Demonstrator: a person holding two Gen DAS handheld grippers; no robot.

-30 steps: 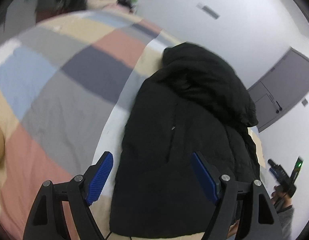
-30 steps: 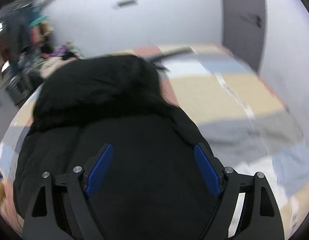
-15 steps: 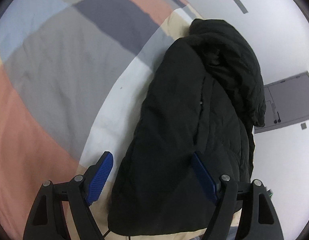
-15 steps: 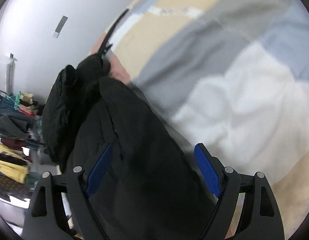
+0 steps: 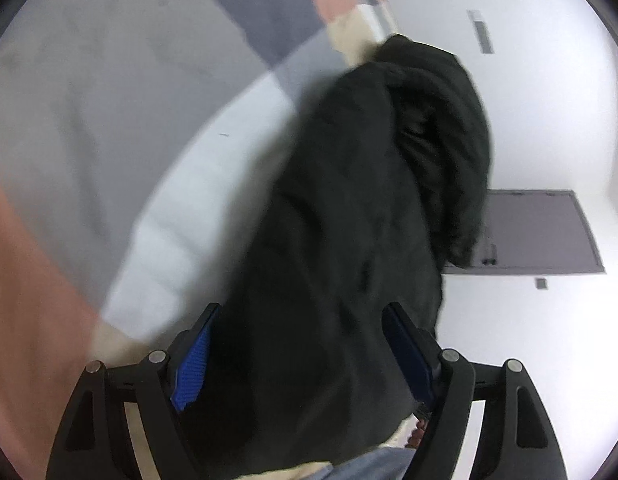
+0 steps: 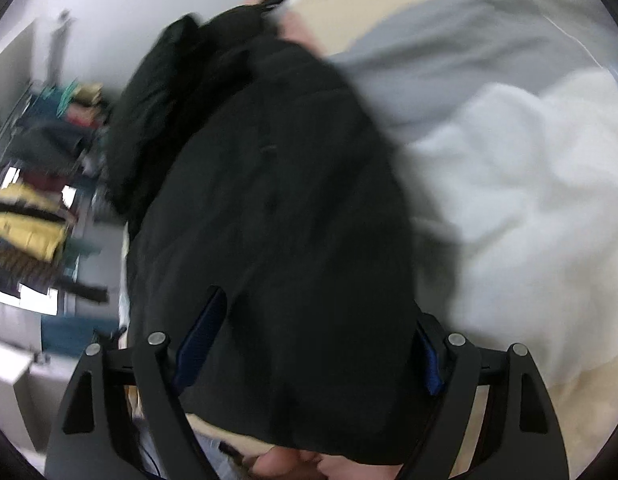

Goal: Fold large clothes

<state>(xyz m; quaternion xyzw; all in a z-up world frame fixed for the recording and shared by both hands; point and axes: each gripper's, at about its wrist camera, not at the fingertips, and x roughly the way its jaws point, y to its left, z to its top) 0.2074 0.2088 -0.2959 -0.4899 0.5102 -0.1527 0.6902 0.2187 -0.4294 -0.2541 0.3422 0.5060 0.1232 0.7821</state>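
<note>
A large black hooded padded coat (image 5: 349, 220) lies lengthwise on a bed with a patchwork cover (image 5: 109, 100), its hood at the far end. My left gripper (image 5: 301, 352) is open, its blue-padded fingers straddling the coat's near hem from the left side. In the right wrist view the coat (image 6: 269, 208) fills the middle. My right gripper (image 6: 313, 340) is open, its fingers on either side of the hem, the right finger partly hidden by fabric. Both views are motion-blurred.
The bed cover (image 6: 509, 160) stretches right of the coat in the right wrist view. A rack of hanging clothes (image 6: 33, 184) stands at the left. A grey door (image 5: 541, 236) in a white wall lies beyond the coat. A hand (image 6: 285, 464) shows at the bottom edge.
Both grippers have tilted down and moved closer to the coat's near hem, which now sits between the fingers of each. Both stay open. The coat has not visibly moved.
</note>
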